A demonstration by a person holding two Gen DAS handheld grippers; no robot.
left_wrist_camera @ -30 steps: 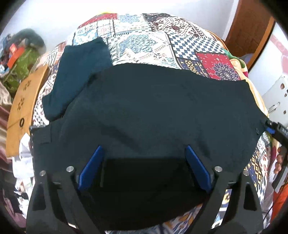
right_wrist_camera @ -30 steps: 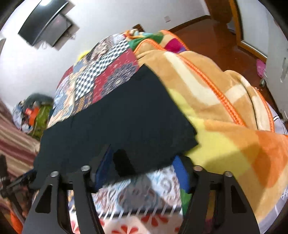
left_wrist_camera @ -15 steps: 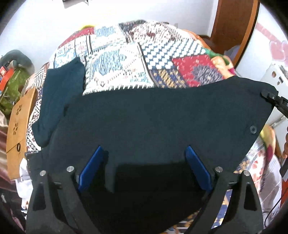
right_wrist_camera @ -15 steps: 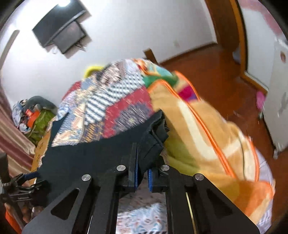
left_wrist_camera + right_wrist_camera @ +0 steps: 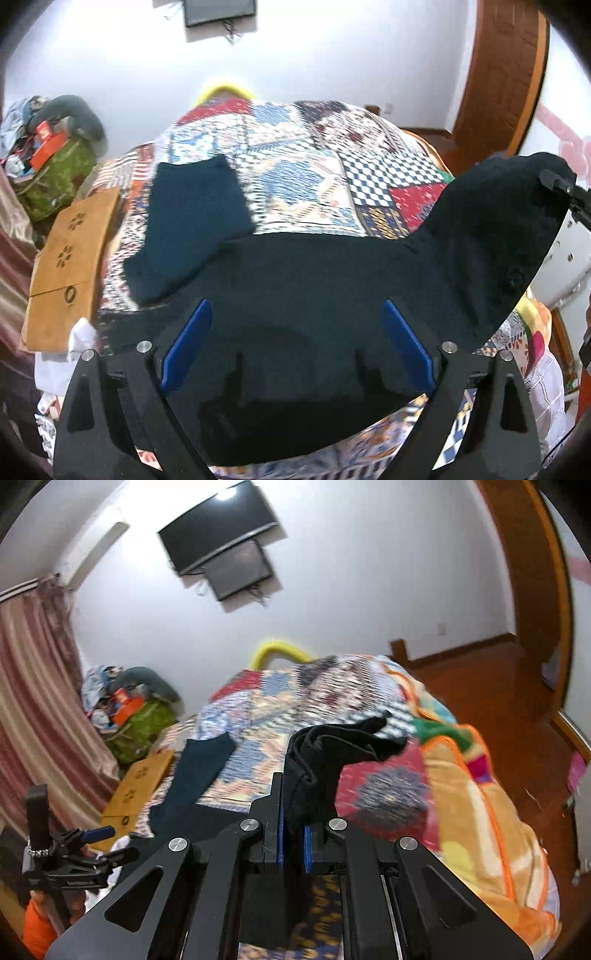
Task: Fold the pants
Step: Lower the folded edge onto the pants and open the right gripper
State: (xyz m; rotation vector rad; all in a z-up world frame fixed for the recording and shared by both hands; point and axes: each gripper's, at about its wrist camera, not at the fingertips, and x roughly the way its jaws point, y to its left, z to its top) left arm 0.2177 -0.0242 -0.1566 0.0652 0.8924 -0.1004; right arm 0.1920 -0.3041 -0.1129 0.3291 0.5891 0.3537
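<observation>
Dark navy pants [image 5: 314,295] lie across the near part of a patchwork bedspread [image 5: 303,155]. One leg [image 5: 184,229] stretches away at the left. My left gripper [image 5: 295,332] is open, its blue pads either side of the pants' near edge. My right gripper [image 5: 291,812] is shut on the right end of the pants [image 5: 332,749], lifted off the bed; this raised corner shows at the right of the left wrist view [image 5: 509,206]. The left gripper also shows in the right wrist view [image 5: 92,836].
An orange and yellow blanket [image 5: 480,812] covers the bed's right side. A brown cardboard box [image 5: 66,266] and a green bag [image 5: 55,173] with clutter stand at the left. Two screens [image 5: 221,546] hang on the wall. A wooden door [image 5: 502,74] is at the right.
My right gripper closed on the right end of the pants and lifted it up off the bed. My left gripper stayed open at the near edge, tilting up.
</observation>
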